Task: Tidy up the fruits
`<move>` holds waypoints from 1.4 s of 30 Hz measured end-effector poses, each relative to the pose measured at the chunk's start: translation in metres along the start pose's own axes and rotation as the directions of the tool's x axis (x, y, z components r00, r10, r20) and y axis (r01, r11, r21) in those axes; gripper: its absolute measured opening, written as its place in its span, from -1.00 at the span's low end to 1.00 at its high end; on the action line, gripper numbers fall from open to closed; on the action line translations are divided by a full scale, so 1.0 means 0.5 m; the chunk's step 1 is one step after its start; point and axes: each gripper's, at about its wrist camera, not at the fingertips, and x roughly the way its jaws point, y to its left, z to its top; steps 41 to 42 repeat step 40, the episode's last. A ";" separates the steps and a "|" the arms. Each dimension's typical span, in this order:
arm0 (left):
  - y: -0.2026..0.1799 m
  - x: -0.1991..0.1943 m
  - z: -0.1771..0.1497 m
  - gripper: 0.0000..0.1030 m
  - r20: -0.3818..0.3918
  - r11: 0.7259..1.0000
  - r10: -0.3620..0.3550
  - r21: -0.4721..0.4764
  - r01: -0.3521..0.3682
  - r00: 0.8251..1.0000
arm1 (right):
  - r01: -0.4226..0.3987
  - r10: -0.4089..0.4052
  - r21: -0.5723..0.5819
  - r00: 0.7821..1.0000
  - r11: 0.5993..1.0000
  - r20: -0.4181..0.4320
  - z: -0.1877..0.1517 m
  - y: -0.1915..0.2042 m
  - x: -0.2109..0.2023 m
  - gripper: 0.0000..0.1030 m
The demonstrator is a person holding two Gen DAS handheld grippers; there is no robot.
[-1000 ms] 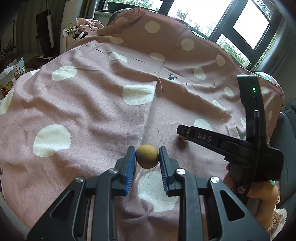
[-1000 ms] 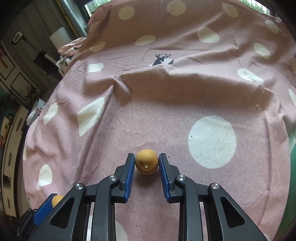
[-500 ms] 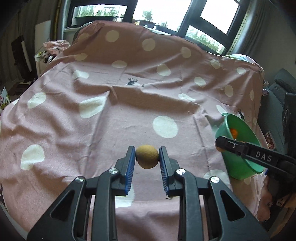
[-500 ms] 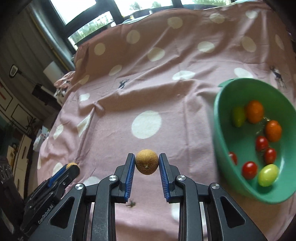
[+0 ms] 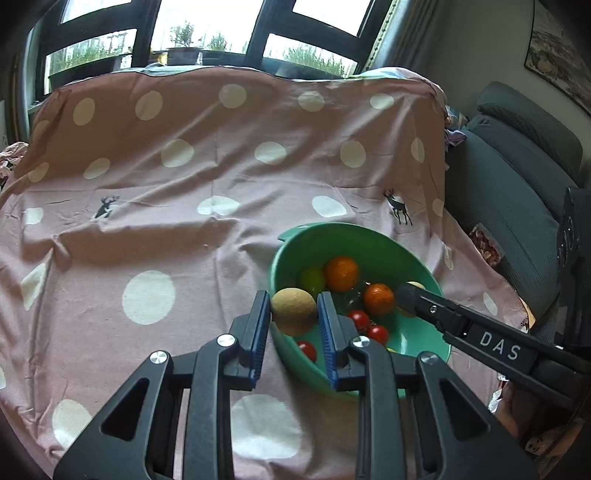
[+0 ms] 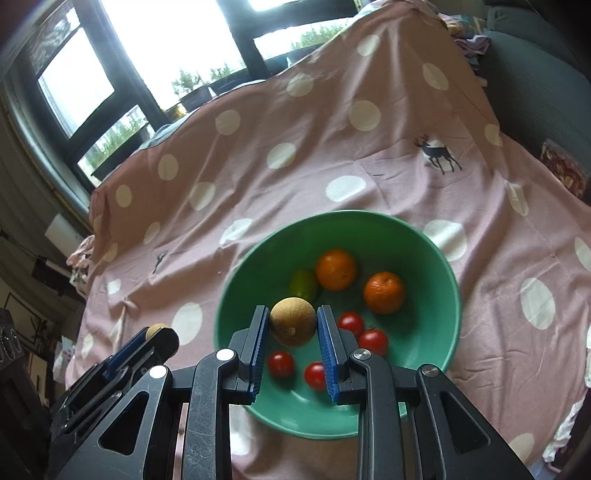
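Observation:
My left gripper (image 5: 293,312) is shut on a round tan fruit (image 5: 293,310), held above the near left rim of the green bowl (image 5: 325,230). My right gripper (image 6: 291,323) is shut on a second tan fruit (image 6: 293,321), hanging over the inside of the green bowl (image 6: 258,247). The bowl holds two oranges (image 6: 336,269), a green fruit (image 6: 303,283) and several red cherry tomatoes (image 6: 373,341). In the left wrist view the right gripper (image 5: 410,295) reaches in from the right over the bowl. In the right wrist view the left gripper (image 6: 159,334) shows at lower left.
A pink polka-dot cloth (image 5: 184,206) with small deer prints covers the surface. A dark grey sofa (image 5: 517,177) stands to the right. Windows (image 5: 207,33) with plants behind them line the far side. Clutter (image 6: 22,332) sits at the left.
Both grippers have swung to the right and upward with their fruits. The green bowl has come into view, and it now lies under the right gripper and beside the left one.

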 end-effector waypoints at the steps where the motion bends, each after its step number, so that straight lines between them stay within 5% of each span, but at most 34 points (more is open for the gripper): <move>1: -0.008 0.013 0.001 -0.49 -0.013 1.000 -0.006 0.001 0.006 1.000 | 0.003 -0.003 0.015 1.000 1.000 -0.006 0.000 -0.014 0.002 -0.47; 15: -0.074 0.111 -0.014 -0.44 -0.130 0.998 -0.046 0.040 0.052 0.990 | 0.054 -0.039 0.134 0.993 0.989 -0.110 0.000 -0.115 0.047 -0.47; 19: -0.073 0.093 -0.011 0.34 -0.104 0.999 -0.025 0.044 0.029 0.994 | 0.069 -0.056 0.140 0.994 0.988 -0.095 0.003 -0.126 0.032 -0.36; 22: -0.069 0.070 -0.004 0.59 -0.083 0.999 -0.039 0.029 0.041 0.996 | 0.048 -0.040 0.165 0.998 0.985 -0.056 0.007 -0.135 0.012 0.13; 26: -0.074 0.041 0.003 0.85 -0.064 0.999 -0.022 0.038 0.025 0.998 | 0.035 -0.032 0.162 0.999 0.986 -0.020 0.011 -0.135 -0.013 0.30; 42: -0.078 0.003 0.003 0.97 -0.024 0.998 -0.026 0.051 0.027 0.999 | 0.015 -0.017 0.166 1.000 0.986 0.015 0.018 -0.137 -0.033 0.41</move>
